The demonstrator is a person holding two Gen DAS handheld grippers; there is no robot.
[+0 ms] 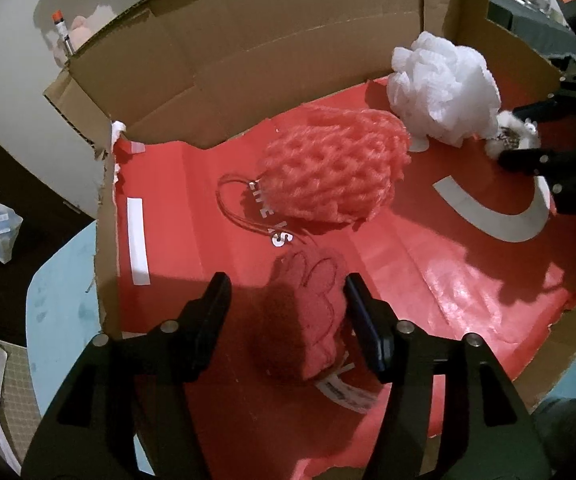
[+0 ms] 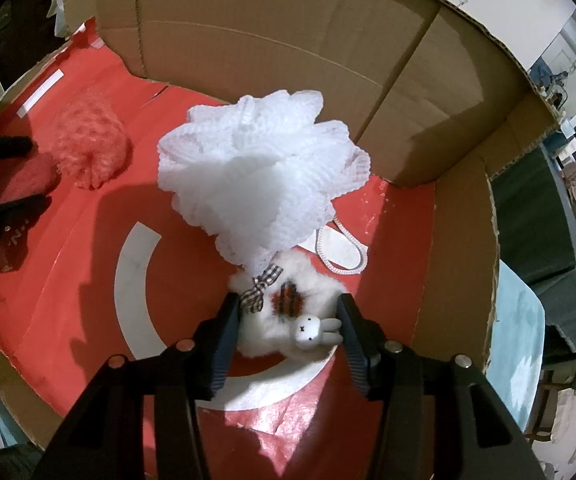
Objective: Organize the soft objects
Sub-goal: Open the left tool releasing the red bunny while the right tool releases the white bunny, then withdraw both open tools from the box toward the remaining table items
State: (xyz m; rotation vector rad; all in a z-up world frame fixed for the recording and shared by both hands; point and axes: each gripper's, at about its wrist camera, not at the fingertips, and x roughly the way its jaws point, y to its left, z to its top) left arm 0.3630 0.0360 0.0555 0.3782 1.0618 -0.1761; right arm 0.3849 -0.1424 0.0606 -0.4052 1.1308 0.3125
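1. Cardboard box [image 1: 247,60], opened flat, walls standing along the far side; red printed floor [image 1: 428,272] carries all the soft goods. It rests on a pale blue tabletop [image 1: 59,288].

2. White mesh pouf [image 2: 255,176], at the far right corner of the box floor, its cord looped beside it.

3. Coral mesh pouf [image 1: 336,172], mid-floor toward the far wall, hanging loop trailing to the near left.

4. Red plush piece [image 1: 308,320], stitched outline, label at its near end; lying on the floor nearer the front edge. Left tongs [image 1: 288,300] straddle it, fingers moderately apart; the right finger touches its side, while the left stands clear.

5. White fluffy plush [image 2: 283,320] with checked bow and a small rabbit figure, just in front of the white pouf. Right tongs [image 2: 285,312] bracket it, fingers parted and close against its fur; whether they grip cannot be told.

Step in hand, by judgement: both items appear sorted by colour, red beside coral, white beside white. Next move probably calls for parting the fingers fully and lifting straight away, without snagging fur or mesh.
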